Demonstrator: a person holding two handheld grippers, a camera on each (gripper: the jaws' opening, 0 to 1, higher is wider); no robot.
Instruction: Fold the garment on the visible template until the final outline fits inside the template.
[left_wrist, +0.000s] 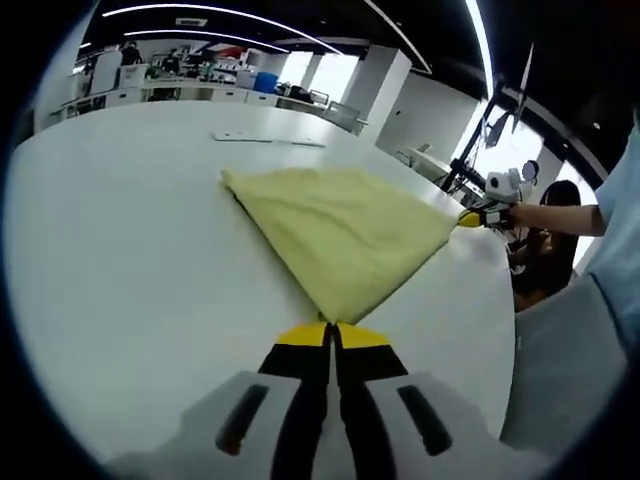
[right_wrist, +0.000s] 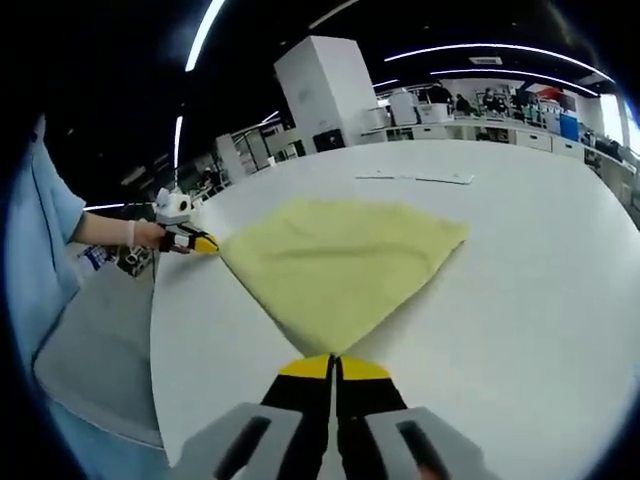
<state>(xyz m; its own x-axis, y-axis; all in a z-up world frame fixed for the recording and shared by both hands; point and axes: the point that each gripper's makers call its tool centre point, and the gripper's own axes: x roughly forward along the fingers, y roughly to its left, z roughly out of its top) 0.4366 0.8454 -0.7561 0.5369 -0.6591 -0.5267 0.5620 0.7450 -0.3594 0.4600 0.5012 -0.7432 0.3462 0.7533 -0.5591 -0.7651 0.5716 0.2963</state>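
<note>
Yellow cloth, the garment (left_wrist: 340, 235), lies spread on the white bench (left_wrist: 120, 280), stretched taut between the two tongs. The left tongs (left_wrist: 331, 335) are clamped on one corner and the right tongs (right_wrist: 334, 366) on the neighbouring corner (each appears at the edge of the other's view), so the held edge runs straight between them and the rest lies ahead, flat. Neither hand is nearer. No template outline is discernible. Beyond lies an open-plan office with desks and ceiling strip lights.
</note>
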